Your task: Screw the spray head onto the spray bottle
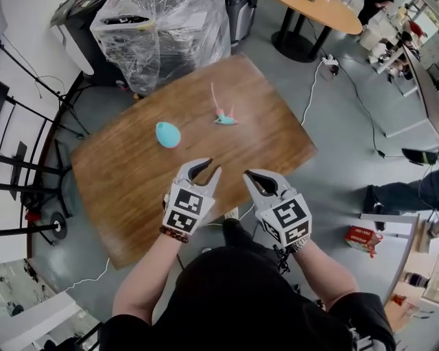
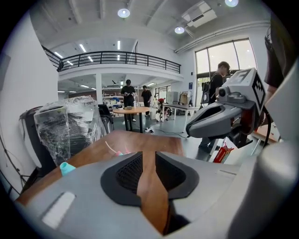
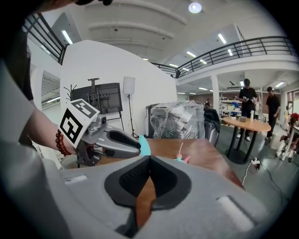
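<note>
A small teal spray bottle (image 1: 167,134) lies on the brown wooden table (image 1: 123,171). To its right, apart from it, lies the teal and pink spray head (image 1: 223,116) with its thin tube pointing away. Both grippers hover side by side over the table's near edge, short of both items. My left gripper (image 1: 209,166) is slightly open, with only bare wood showing in the narrow gap between its jaws (image 2: 148,153). My right gripper (image 1: 248,177) is shut and empty, its pads meeting (image 3: 149,158). In the right gripper view the bottle (image 3: 144,145) is partly hidden behind the left gripper.
A plastic-wrapped bin (image 1: 161,34) stands just beyond the table's far edge. A round table (image 1: 322,14) is at the back right, with a white cable (image 1: 312,89) on the floor. A red box (image 1: 363,238) lies on the floor at the right. People stand far off.
</note>
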A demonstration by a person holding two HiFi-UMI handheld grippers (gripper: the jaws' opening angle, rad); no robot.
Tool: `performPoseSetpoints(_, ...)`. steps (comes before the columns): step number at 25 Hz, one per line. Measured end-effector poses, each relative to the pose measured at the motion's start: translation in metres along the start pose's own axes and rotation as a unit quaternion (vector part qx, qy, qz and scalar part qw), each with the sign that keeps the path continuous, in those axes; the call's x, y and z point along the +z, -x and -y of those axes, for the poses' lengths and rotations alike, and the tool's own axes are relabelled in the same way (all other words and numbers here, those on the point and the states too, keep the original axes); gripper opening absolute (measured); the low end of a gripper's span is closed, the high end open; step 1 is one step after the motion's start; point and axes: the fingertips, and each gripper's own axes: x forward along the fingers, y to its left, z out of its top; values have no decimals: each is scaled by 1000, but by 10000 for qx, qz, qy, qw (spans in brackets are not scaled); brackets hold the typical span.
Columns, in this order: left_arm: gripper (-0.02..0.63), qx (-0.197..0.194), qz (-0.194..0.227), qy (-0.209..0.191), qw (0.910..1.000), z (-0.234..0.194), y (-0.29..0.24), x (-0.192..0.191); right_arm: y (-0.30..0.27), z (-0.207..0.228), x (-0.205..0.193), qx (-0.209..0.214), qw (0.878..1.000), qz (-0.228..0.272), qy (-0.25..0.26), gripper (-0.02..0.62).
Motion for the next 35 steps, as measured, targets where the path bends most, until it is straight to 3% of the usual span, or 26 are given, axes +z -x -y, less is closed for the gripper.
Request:
performPoseSetpoints(8, 100, 206, -669, -308, 9971, -57, -84, -16, -45, 53, -8, 351, 9987, -344, 108, -8)
performPoseSetpoints(17, 104, 170, -1396, -747, 9872, -93, -153, -50, -83, 93, -13, 681, 9963, -527, 43, -8)
performPoseSetpoints(22, 132, 82, -1757, -930, 9800, -108, -177, -65, -96, 106, -21, 821, 9946, -630, -55, -8)
performPoseSetpoints(35, 108, -335, -2380, -1025, 9653, -121, -201, -92, -111, 121, -23, 926, 9933, -662, -190, -8)
